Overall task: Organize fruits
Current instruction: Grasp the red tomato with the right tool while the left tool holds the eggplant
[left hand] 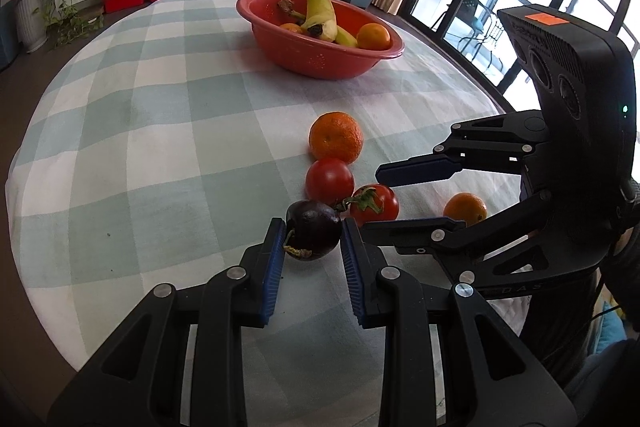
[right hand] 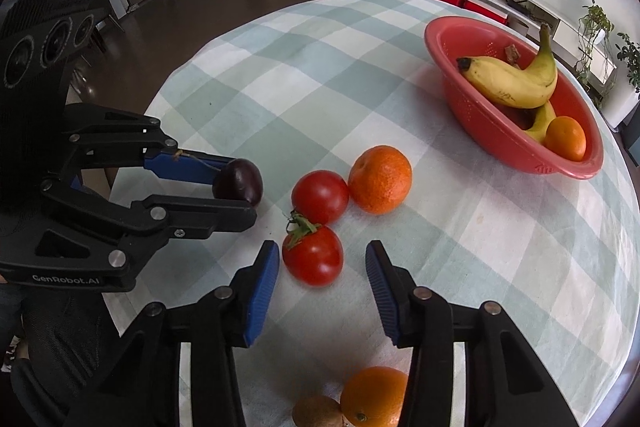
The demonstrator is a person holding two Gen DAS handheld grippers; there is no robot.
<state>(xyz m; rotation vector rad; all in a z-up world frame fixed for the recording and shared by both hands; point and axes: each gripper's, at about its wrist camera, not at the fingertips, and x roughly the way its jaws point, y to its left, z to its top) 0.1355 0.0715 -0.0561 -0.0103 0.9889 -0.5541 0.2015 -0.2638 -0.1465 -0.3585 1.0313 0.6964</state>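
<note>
My left gripper [left hand: 313, 227] is shut on a dark purple plum [left hand: 310, 233], held just above the checked cloth; the right wrist view shows it at the left, plum [right hand: 239, 181] between the tips. My right gripper [right hand: 322, 249] stands open around a stemmed tomato [right hand: 314, 255]; the left pad is close to it and the right pad is clearly apart. A second tomato [right hand: 320, 197] and an orange [right hand: 380, 179] lie just beyond. The red bowl [right hand: 488, 131] at the far right holds two bananas [right hand: 508, 83] and a small orange [right hand: 566, 139].
Another orange [right hand: 374, 397] and a brown kiwi [right hand: 318, 411] lie under my right gripper, near the table's edge. The round table wears a green-and-white checked cloth [left hand: 160, 147]. Floor, potted plants and a low white cabinet lie beyond.
</note>
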